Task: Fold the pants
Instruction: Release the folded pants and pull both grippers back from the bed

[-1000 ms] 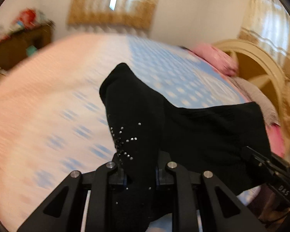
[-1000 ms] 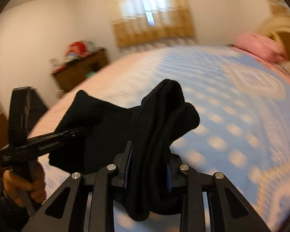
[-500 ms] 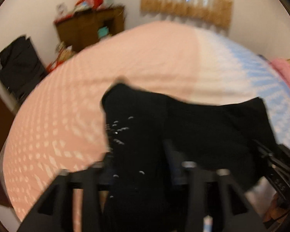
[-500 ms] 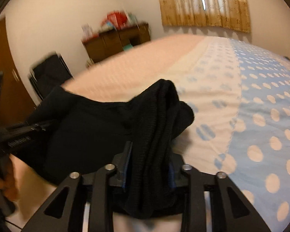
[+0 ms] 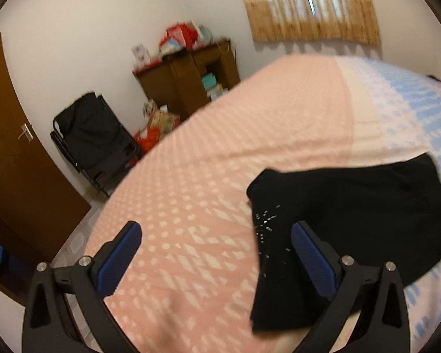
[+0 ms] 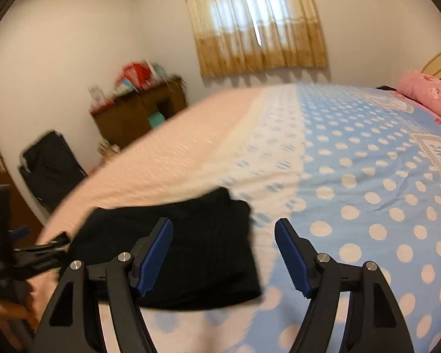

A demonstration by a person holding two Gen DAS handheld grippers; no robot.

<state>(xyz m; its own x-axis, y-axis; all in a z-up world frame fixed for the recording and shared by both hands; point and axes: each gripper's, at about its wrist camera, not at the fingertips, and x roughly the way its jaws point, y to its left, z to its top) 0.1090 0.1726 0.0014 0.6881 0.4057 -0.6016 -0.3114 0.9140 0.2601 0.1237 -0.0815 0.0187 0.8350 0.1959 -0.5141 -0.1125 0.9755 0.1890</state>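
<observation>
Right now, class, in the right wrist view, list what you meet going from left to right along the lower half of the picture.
Left gripper → black pants → right gripper, open over the bedspread → blue polka-dot bedspread.

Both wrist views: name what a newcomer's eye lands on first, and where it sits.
The black pants stand out first, a dark folded heap lying on the bed where its pink half meets the blue polka-dot half. Next come the blue-padded jaws framing each view: the left gripper and the right gripper both gape open, holding nothing. Behind, a gold curtain glows at the window.
</observation>
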